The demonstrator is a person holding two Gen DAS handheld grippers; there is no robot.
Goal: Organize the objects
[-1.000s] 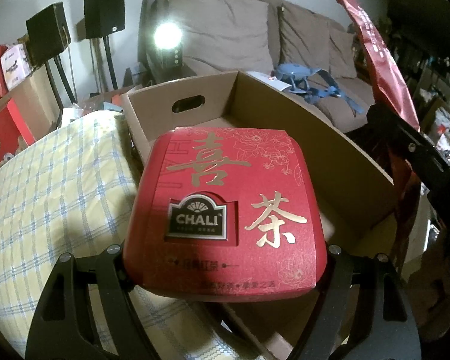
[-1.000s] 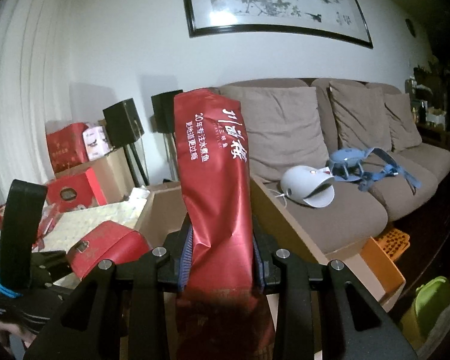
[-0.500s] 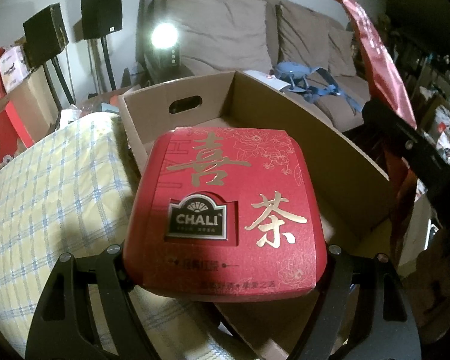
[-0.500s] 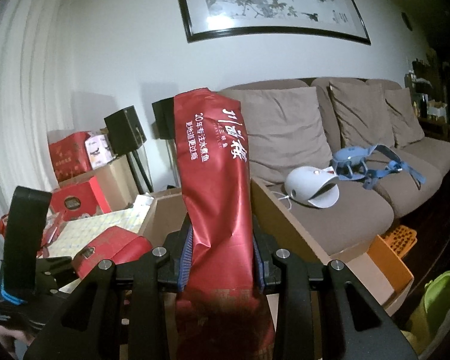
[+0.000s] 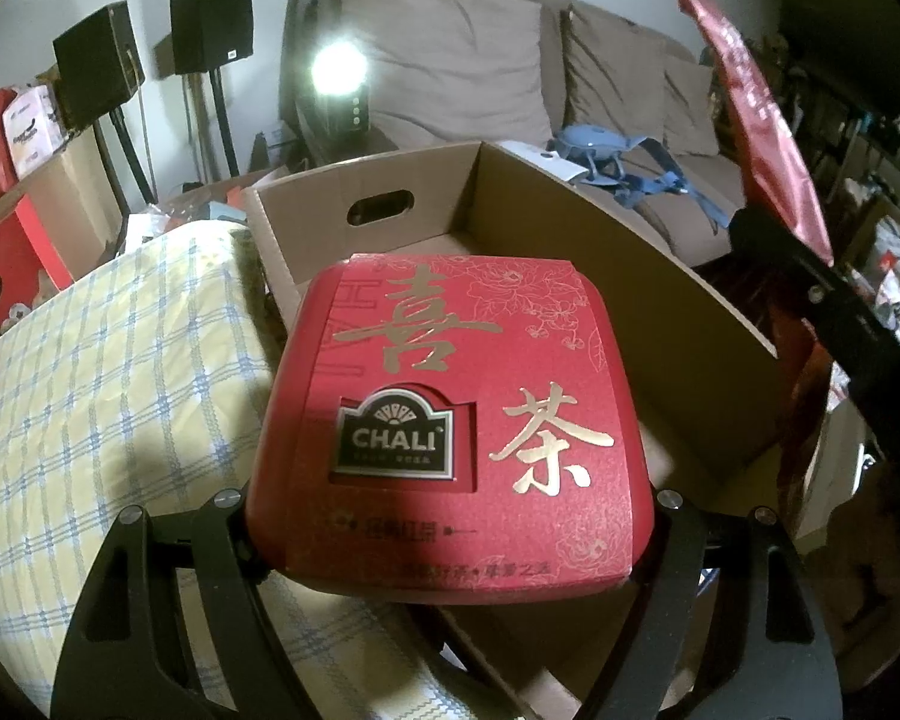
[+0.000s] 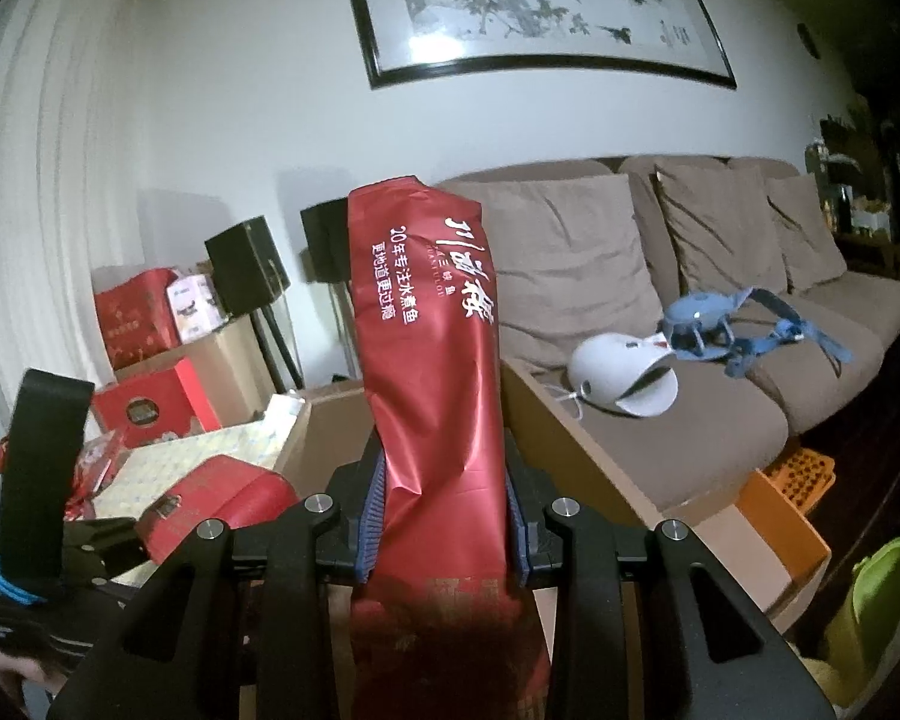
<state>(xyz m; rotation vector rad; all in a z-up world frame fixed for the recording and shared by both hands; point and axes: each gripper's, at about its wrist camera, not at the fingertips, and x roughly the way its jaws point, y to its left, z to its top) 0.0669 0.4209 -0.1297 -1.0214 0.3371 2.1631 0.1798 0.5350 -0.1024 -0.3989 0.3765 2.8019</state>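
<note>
Tea box [image 5: 450, 420] clamped between left tool [image 5: 450, 504] fingers.

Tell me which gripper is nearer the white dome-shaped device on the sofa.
Right. The right gripper, clamping the red foil pouch, sits beside the sofa-side box wall; the left gripper is farther, by the checked cloth.

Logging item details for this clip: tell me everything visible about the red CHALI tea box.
The red CHALI tea box is a squarish carton with rounded corners, matte red card by its look, printed with large gold characters, fine gold flower outlines and a dark CHALI badge in a cut-out window. It looks closed and undamaged. The left claw grips its near edge from both sides, holding it face up, tilted toward the camera, over the near end of the open cardboard box. Nothing else visibly touches it.
</note>
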